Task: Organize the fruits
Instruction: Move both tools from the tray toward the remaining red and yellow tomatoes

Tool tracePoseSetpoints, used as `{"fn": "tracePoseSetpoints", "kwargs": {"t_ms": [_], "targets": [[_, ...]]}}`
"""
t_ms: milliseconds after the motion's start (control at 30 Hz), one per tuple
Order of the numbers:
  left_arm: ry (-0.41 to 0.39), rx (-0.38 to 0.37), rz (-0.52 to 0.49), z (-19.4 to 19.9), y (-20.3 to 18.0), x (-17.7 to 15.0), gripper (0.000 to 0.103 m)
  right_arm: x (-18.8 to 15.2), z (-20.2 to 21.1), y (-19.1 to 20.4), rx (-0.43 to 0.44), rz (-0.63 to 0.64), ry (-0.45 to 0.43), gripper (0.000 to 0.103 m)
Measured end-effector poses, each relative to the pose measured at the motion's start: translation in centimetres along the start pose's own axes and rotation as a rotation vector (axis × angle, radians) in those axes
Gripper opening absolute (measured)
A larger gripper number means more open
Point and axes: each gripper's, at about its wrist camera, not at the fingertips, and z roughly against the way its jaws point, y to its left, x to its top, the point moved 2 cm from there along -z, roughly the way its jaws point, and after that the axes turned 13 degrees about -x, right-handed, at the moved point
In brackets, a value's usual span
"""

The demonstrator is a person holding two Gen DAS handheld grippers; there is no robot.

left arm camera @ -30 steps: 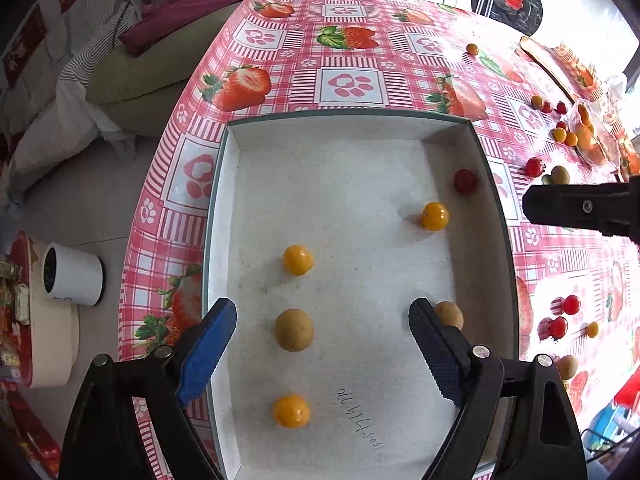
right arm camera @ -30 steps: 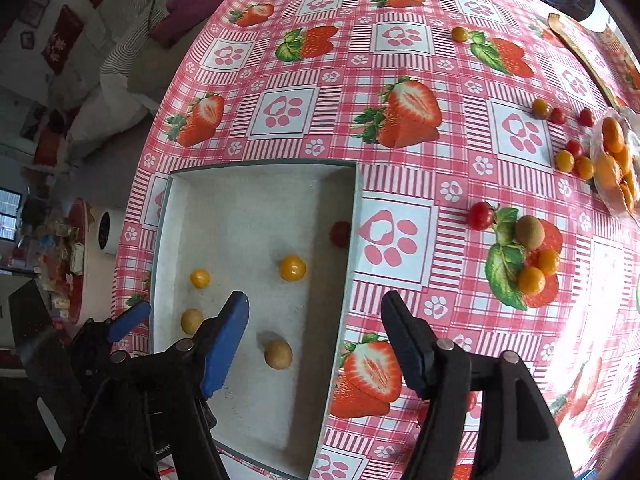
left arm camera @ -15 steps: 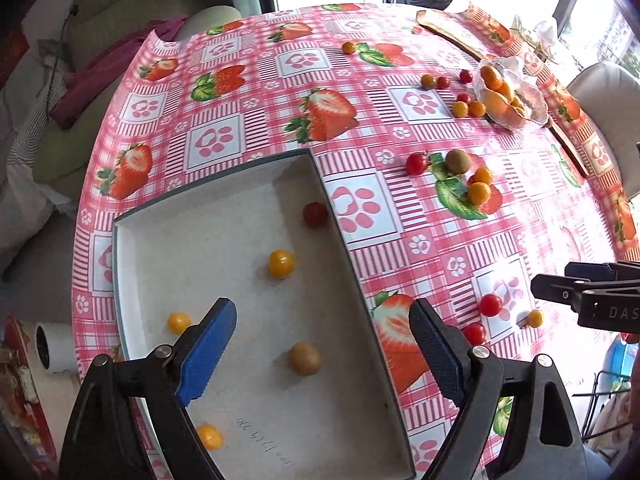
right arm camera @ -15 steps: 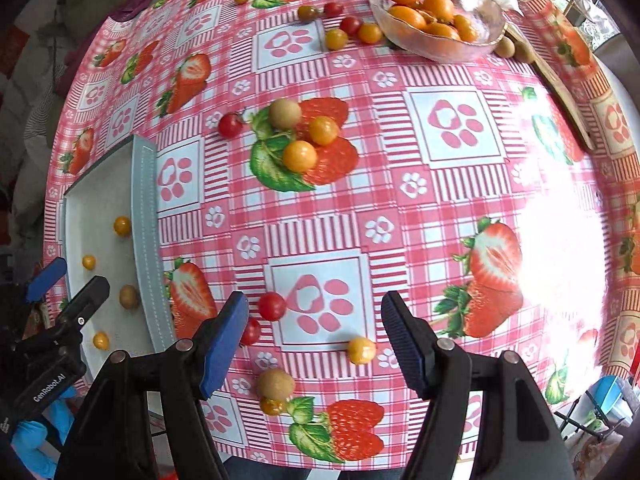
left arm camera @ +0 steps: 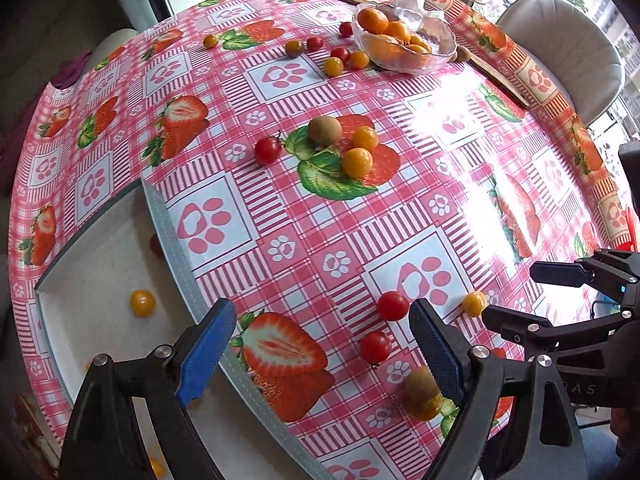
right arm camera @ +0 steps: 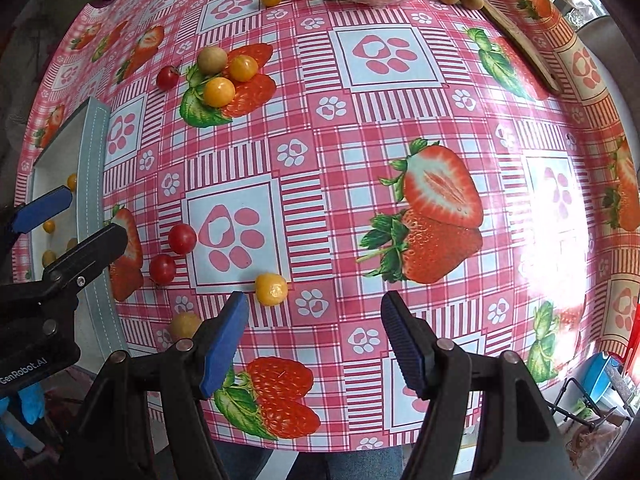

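My left gripper (left arm camera: 320, 344) is open and empty above the table, right of the white tray (left arm camera: 168, 232). Two red cherry tomatoes (left arm camera: 393, 305) (left arm camera: 375, 346), a brown longan (left arm camera: 420, 378) and a yellow fruit (left arm camera: 473, 303) lie near its right finger. My right gripper (right arm camera: 316, 336) is open and empty, hovering just behind the yellow fruit (right arm camera: 271, 289). The red tomatoes (right arm camera: 182, 239) lie to its left. The tray (right arm camera: 90, 168) holds several small fruits, one an orange tomato (left arm camera: 142, 303).
A cluster of fruits (left arm camera: 356, 162) sits mid-table on the strawberry cloth. A glass bowl of oranges (left arm camera: 404, 40) stands at the far side with several small fruits beside it. A grey chair (left arm camera: 560, 48) is behind the table. The table's near edge runs below the right gripper.
Both grippers have swung right, away from the tray and toward the loose fruits at the table's near edge. Both stay open and empty.
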Motion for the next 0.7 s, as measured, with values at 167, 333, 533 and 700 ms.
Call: {"fn": "tracePoseSetpoints", "kwargs": {"t_ms": [167,333,533,700], "targets": [[0.036,-0.003,-0.072,-1.7,-1.4,0.1,0.089,-0.9,-0.4,-0.6,0.003,0.015,-0.009,0.067],[0.063,0.011,-0.089,-3.0,-1.5,0.0,0.086,-2.6,-1.1,-1.4,0.016,0.015,-0.016,0.064],[0.110,0.029,-0.097,-4.4,-1.3,-0.3,0.056,-3.8,-1.1,-0.5,0.015,0.049,-0.048,0.061],[0.099,0.009,-0.092,-4.3,-1.3,-0.3,0.043,-3.7,-1.2,1.3,0.008,0.071,-0.069,0.057]]}}
